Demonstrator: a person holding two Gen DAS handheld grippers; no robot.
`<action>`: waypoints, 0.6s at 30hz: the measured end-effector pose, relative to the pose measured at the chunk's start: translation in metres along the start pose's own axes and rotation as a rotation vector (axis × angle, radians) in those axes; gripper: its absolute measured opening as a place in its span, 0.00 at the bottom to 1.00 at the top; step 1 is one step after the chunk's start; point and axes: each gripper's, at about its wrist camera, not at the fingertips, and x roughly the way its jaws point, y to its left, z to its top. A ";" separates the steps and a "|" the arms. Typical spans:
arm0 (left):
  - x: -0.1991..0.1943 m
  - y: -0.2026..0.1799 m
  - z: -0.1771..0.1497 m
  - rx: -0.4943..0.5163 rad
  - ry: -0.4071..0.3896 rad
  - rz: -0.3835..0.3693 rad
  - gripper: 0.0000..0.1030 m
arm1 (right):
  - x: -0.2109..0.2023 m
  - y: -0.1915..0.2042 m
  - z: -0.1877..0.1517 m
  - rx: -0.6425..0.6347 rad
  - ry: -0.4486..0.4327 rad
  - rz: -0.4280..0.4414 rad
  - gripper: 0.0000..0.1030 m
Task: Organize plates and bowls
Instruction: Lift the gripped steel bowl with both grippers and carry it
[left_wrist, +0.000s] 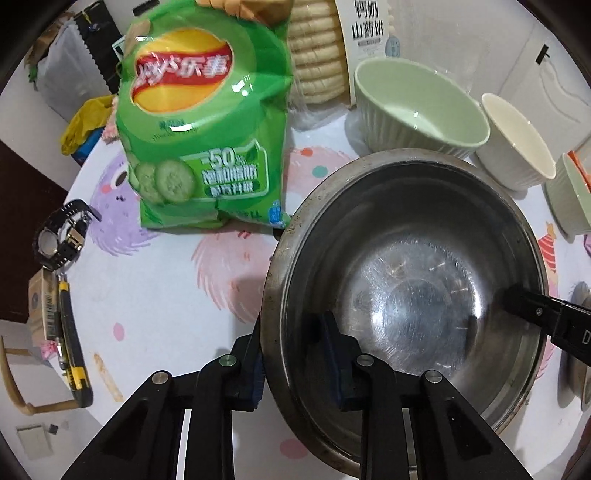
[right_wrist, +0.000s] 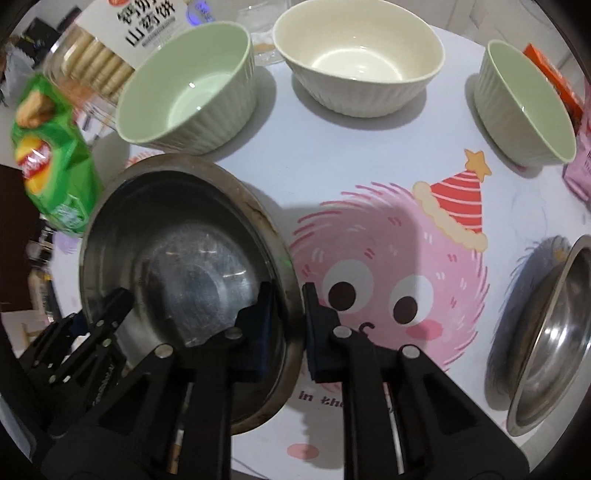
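A steel bowl (left_wrist: 406, 295) is held between both grippers above the table. My left gripper (left_wrist: 295, 354) is shut on its left rim, one pad inside and one outside. My right gripper (right_wrist: 288, 325) is shut on the right rim of the same steel bowl (right_wrist: 184, 280); its finger also shows in the left wrist view (left_wrist: 535, 314). A large green bowl (right_wrist: 188, 92), a cream bowl (right_wrist: 358, 62) and a small green bowl (right_wrist: 524, 107) stand at the back. A second steel bowl (right_wrist: 546, 369) stands at the right.
A green chip bag (left_wrist: 203, 122) and a biscuit pack (left_wrist: 317, 55) stand at the back left. A black watch (left_wrist: 62, 236), a utility knife (left_wrist: 74, 347) and a small box (left_wrist: 40, 310) lie at the left edge. An orange packet (right_wrist: 550, 74) is at the far right.
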 end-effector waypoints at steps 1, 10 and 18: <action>-0.003 -0.001 0.000 0.002 -0.008 0.000 0.26 | -0.004 -0.001 0.000 -0.004 -0.014 0.010 0.16; -0.037 -0.010 0.010 0.040 -0.065 -0.013 0.26 | -0.043 -0.006 -0.007 -0.024 -0.103 0.043 0.14; -0.064 -0.039 0.027 0.077 -0.121 -0.056 0.26 | -0.086 -0.035 -0.011 0.019 -0.183 0.040 0.13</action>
